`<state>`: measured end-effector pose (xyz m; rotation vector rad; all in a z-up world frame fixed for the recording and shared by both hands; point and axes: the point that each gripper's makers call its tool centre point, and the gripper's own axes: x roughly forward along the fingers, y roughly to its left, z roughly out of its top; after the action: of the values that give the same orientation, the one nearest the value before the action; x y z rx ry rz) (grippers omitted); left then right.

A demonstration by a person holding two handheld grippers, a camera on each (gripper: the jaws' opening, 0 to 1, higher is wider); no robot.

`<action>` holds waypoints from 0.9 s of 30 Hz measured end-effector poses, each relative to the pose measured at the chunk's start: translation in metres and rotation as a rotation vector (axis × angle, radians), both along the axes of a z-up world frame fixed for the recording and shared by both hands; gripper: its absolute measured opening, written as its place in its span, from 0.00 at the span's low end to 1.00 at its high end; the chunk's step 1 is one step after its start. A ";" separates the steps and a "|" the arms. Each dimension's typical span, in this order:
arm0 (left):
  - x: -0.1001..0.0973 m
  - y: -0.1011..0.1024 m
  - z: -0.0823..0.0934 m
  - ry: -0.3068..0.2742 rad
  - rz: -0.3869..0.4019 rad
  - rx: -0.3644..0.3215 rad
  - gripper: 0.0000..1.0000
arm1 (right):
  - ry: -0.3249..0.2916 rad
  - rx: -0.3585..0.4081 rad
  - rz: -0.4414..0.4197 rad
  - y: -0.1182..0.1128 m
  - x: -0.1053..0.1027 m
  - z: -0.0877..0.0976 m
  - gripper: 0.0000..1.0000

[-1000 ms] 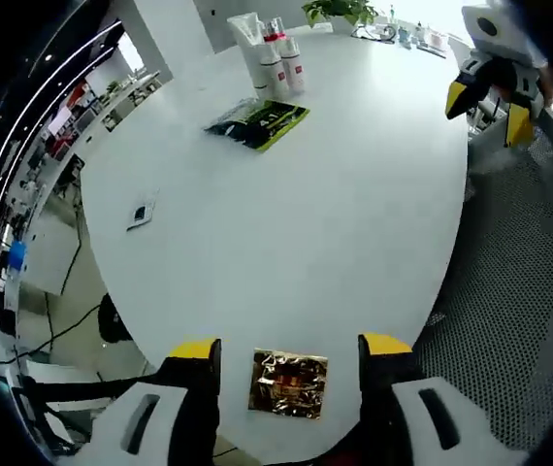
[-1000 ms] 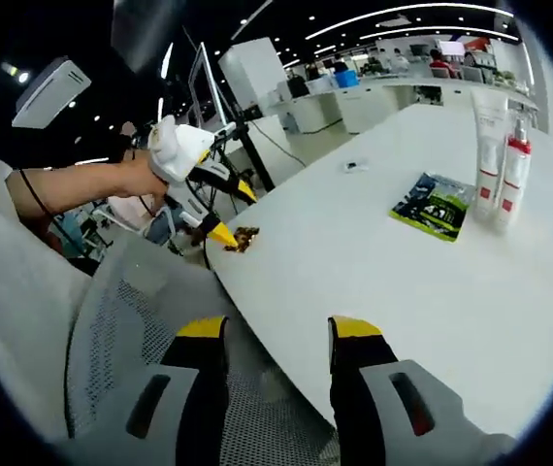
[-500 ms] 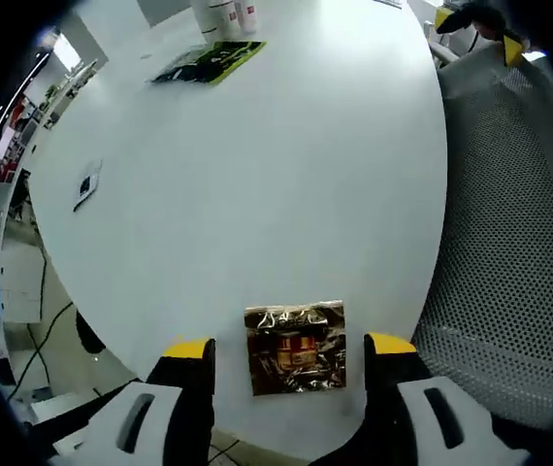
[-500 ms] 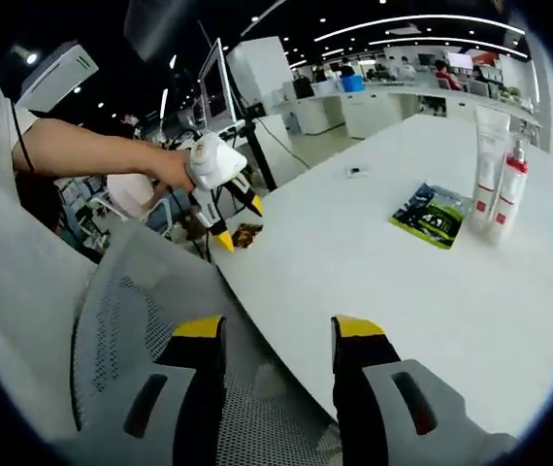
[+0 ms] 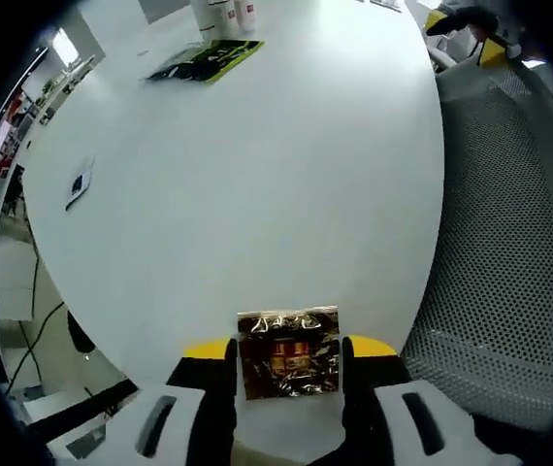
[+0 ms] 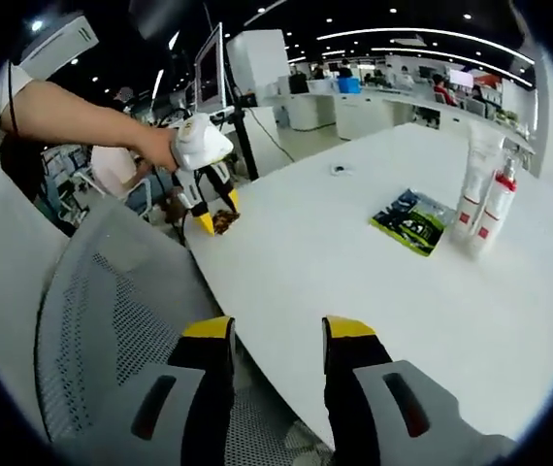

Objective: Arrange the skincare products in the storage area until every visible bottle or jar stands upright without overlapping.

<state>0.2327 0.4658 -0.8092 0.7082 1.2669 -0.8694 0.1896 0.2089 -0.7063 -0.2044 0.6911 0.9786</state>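
Observation:
A gold foil packet [image 5: 289, 355] lies at the near edge of the round white table [image 5: 257, 194]. My left gripper [image 5: 289, 346] has its yellow-tipped jaws pressed against both sides of it. At the far side stand a white tube [image 6: 469, 194] and a red-and-white pump bottle [image 6: 496, 208], both upright and close together, with a green-and-black sachet [image 6: 407, 221] lying flat beside them. In the right gripper view a hand holds the left gripper [image 6: 207, 212] at the table edge. My right gripper [image 6: 270, 335] hangs open over the chair, holding nothing.
A grey mesh chair [image 6: 112, 291] stands against the table's near edge, also the mesh chair [image 5: 509, 243] on the right. A small flat square item [image 5: 77, 184] lies on the table's left part. Office desks and a monitor fill the background.
The left gripper's jaws have come together onto the gold foil packet. The right gripper view has shifted slightly; its jaws stay apart.

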 end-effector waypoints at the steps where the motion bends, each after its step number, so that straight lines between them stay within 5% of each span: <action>1: 0.000 0.000 0.000 -0.010 0.032 -0.009 0.40 | -0.008 -0.004 0.011 0.001 -0.001 0.000 0.33; 7: -0.003 -0.003 -0.002 -0.028 0.164 -0.047 0.39 | -0.010 -0.010 0.004 0.000 0.001 -0.001 0.34; 11: 0.005 -0.013 0.007 -0.041 0.301 -0.152 0.35 | -0.045 -0.050 0.037 0.002 -0.004 -0.004 0.38; 18: 0.006 -0.028 0.013 -0.048 0.355 -0.222 0.31 | -0.072 -0.097 0.121 0.009 -0.014 -0.010 0.39; 20: 0.006 -0.038 0.020 -0.052 0.348 -0.276 0.03 | -0.071 -0.101 0.129 0.009 -0.015 -0.010 0.40; 22: 0.011 -0.038 0.023 -0.084 0.430 -0.284 0.01 | -0.071 -0.102 0.131 0.009 -0.015 -0.011 0.40; 27: 0.018 -0.036 0.022 -0.140 0.439 -0.266 0.20 | -0.064 -0.108 0.128 0.008 -0.015 -0.012 0.41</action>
<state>0.2504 0.4296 -0.7870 0.2577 1.0981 -0.5982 0.1748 0.2172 -0.7185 -0.3770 0.6792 1.0532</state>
